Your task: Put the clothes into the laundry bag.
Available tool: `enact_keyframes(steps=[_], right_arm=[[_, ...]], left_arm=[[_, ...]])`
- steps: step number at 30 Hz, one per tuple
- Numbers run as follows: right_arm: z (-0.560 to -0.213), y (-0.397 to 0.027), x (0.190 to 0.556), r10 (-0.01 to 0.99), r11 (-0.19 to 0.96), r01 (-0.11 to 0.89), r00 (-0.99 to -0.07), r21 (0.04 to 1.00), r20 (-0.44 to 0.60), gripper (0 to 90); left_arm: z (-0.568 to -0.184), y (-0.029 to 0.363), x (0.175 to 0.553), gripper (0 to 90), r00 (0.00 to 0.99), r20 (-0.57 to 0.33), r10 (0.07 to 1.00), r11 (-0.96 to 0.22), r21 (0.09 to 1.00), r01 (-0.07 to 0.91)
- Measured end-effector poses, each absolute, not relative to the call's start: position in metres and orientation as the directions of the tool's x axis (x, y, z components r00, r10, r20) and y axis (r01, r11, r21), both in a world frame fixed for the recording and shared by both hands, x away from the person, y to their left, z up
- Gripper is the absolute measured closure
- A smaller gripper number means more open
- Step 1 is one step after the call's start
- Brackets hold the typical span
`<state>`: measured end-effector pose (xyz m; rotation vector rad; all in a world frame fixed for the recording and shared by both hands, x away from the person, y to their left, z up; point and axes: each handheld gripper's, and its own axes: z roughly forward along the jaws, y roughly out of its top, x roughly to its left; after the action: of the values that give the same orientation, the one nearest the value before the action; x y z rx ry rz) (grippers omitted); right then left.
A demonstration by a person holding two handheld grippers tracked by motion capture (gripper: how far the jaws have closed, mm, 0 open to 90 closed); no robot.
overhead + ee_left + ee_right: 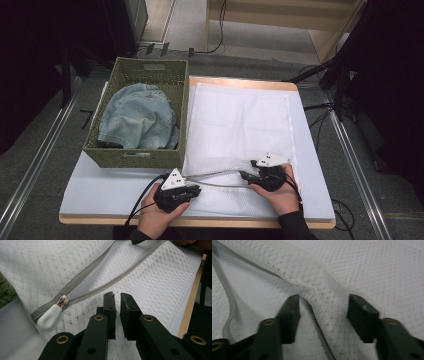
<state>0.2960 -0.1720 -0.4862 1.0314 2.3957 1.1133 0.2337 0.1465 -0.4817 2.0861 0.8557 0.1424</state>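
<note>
Nearest the worktop's [100, 192] front edge, at 6 o'clock: two hand-held grippers working a white mesh bag [240, 120].

Left gripper [192, 190]: jaws almost together, a thin slit between them, nothing in it. It rests on the bag's near-left corner, at 7 o'clock of the bag. Judged to pin the fabric down so the mouth stays put. Zip pull [50, 316], white tab on a coppery slider, lies just beside it at 9 o'clock in the left gripper view, at the closed end of the grey zip [82, 281].

Right gripper [246, 176]: jaws apart, a raised fold of mesh between them, pads not pressing it. Sits at the bag's 5 o'clock. Judged placed to take the upper layer and lift the mouth open.

Bag: flat, rectangular, fine dotted mesh, zip run open along the near edge, gaping slightly between the grippers. Covers the worktop's right half.

Farther, at 10 o'clock: green woven basket [132, 157] holding crumpled denim [137, 117], touching the bag's left edge.
</note>
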Motion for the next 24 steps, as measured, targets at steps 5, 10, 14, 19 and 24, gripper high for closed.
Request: enact_keyframes(steps=[5, 10, 14, 19, 24], right_arm=[[-0.479, -0.171, 0.294, 0.696, 0.464, 0.515, -0.715, 0.721, 0.063, 89.1], [-0.465, -0.178, 0.291, 0.565, 0.333, 0.494, -0.786, 0.803, 0.249, 88.6], [-0.476, -0.185, 0.298, 0.651, 0.29, 0.531, -0.719, 0.796, 0.242, 87.3], [-0.486, -0.183, 0.302, 0.736, 0.306, 0.542, -0.656, 0.783, 0.167, 80.0], [-0.487, -0.175, 0.3, 0.74, 0.369, 0.521, -0.666, 0.77, 0.095, 44.6]], left_arm=[[-0.482, 0.146, 0.234, 83.2, 0.758, -0.197, 0.622, -0.401, 0.752, 0.524], [-0.482, 0.147, 0.234, 83.1, 0.758, -0.199, 0.621, -0.4, 0.751, 0.525], [-0.482, 0.147, 0.234, 83.0, 0.759, -0.197, 0.621, -0.401, 0.752, 0.523], [-0.482, 0.146, 0.234, 82.9, 0.759, -0.197, 0.621, -0.401, 0.752, 0.523], [-0.482, 0.146, 0.233, 82.6, 0.759, -0.198, 0.621, -0.4, 0.752, 0.523]])
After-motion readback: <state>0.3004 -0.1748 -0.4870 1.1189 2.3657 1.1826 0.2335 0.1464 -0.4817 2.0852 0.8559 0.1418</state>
